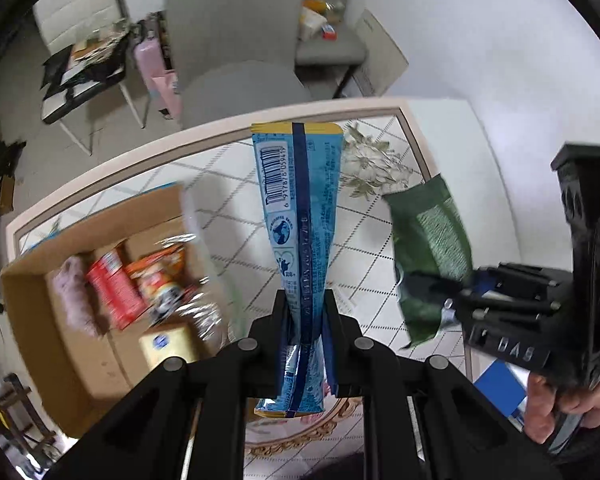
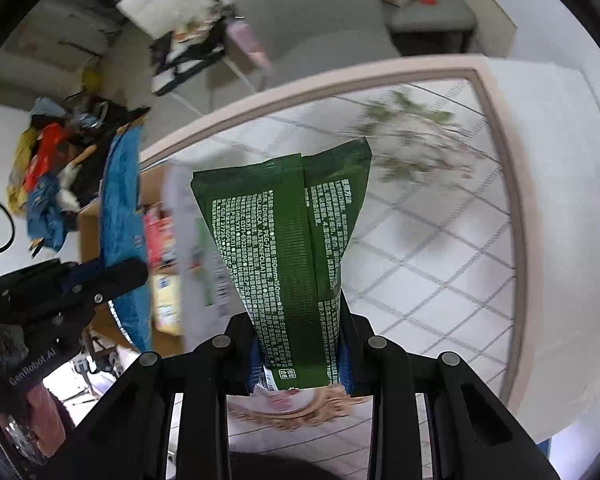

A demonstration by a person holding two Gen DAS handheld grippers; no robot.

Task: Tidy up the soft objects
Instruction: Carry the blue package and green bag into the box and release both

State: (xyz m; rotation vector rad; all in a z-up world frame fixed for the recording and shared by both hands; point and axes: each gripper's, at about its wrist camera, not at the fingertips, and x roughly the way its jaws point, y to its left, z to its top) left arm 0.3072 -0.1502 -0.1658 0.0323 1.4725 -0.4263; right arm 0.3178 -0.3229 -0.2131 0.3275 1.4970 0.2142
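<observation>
My left gripper (image 1: pixel 305 300) is shut on a blue soft packet (image 1: pixel 296 200) with a barcode, held upright above the tiled table (image 1: pixel 228 192). My right gripper (image 2: pixel 298 312) is shut on a green soft packet (image 2: pixel 288 220) with white print, also held above the table. The green packet (image 1: pixel 428 240) and the right gripper (image 1: pixel 440 292) show at the right of the left wrist view. The blue packet (image 2: pixel 120 208) and the left gripper (image 2: pixel 112 276) show at the left of the right wrist view.
An open cardboard box (image 1: pixel 32 308) stands at the table's left with a red pack (image 1: pixel 112 288), a pink soft thing (image 1: pixel 74 292) and other packets inside. Grey chairs (image 1: pixel 236 40) stand beyond the table's far edge. A white wall (image 1: pixel 500 60) is at the right.
</observation>
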